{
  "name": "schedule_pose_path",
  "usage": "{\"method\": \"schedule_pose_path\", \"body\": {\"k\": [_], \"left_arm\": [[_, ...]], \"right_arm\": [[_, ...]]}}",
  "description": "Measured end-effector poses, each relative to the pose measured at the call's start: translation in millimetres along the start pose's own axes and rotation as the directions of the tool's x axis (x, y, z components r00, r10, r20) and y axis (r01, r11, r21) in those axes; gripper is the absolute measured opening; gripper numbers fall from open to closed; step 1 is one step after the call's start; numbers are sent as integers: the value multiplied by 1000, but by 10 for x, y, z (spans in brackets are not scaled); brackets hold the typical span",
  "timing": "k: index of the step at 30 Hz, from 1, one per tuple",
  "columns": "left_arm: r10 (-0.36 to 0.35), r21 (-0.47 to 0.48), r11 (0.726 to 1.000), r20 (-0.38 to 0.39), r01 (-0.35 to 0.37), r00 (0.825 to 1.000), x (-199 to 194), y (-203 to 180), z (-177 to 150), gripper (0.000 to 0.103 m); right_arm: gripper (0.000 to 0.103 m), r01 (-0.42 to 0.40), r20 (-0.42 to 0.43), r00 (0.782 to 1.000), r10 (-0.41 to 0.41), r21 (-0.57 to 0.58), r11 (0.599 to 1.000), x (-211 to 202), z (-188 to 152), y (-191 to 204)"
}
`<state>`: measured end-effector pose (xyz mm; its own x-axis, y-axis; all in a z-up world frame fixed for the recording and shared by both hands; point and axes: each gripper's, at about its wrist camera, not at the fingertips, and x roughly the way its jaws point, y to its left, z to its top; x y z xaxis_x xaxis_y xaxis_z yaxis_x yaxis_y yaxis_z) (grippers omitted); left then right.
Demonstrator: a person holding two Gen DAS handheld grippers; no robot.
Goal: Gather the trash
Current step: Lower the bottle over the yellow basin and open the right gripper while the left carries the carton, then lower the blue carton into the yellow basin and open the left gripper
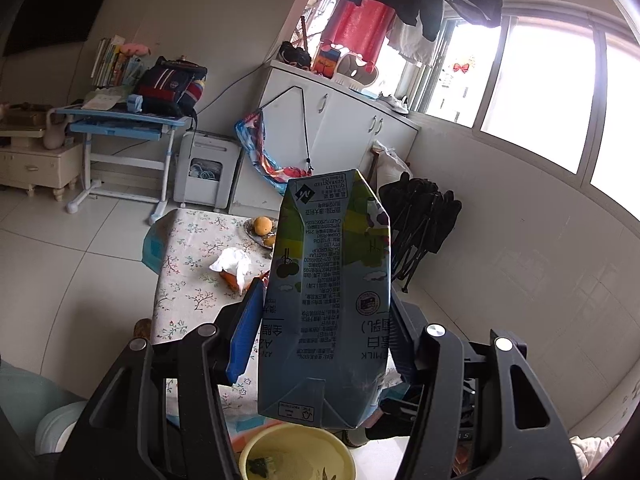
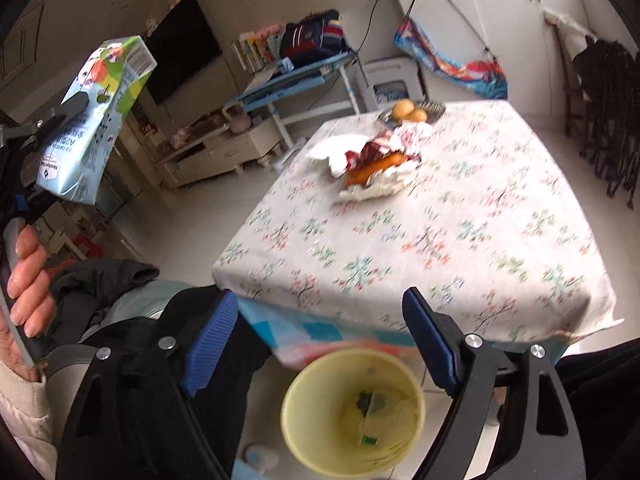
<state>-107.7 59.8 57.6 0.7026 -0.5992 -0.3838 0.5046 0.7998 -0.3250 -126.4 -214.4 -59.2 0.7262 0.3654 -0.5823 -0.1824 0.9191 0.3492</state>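
A light-blue and green milk carton stands upright between the blue pads of my left gripper, which is shut on its sides. Directly beneath it is a yellow waste bin with some scraps inside. In the right wrist view the same carton hangs at the upper left, off the table's edge. My right gripper is open and holds nothing, above the yellow bin. A pile of crumpled tissue, red wrapper and orange peel lies on the floral table.
A dish of oranges sits at the table's far end. A person's hand grips the left handle. A dark jacket lies beside the table. Black folded chairs lean on the wall.
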Motion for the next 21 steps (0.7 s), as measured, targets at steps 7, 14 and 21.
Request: {"method": "schedule_pose_path", "body": {"k": [7,14,21], "left_arm": [[22,44,999,5,-22,1000,-12,-146,-28,54],[36,76,996,-3,-36,999,-6,-249,-71,54],[43,109,993,-32,-39,999,2,-331,-161,54]], "right_arm": [[87,113,81,990,-114,14,993,-51,-91,-215],[88,120,104,987,-126,54,991,-108,-85,-310],[88,125,129,983,-132,66,990,-176,-103,-339]]}}
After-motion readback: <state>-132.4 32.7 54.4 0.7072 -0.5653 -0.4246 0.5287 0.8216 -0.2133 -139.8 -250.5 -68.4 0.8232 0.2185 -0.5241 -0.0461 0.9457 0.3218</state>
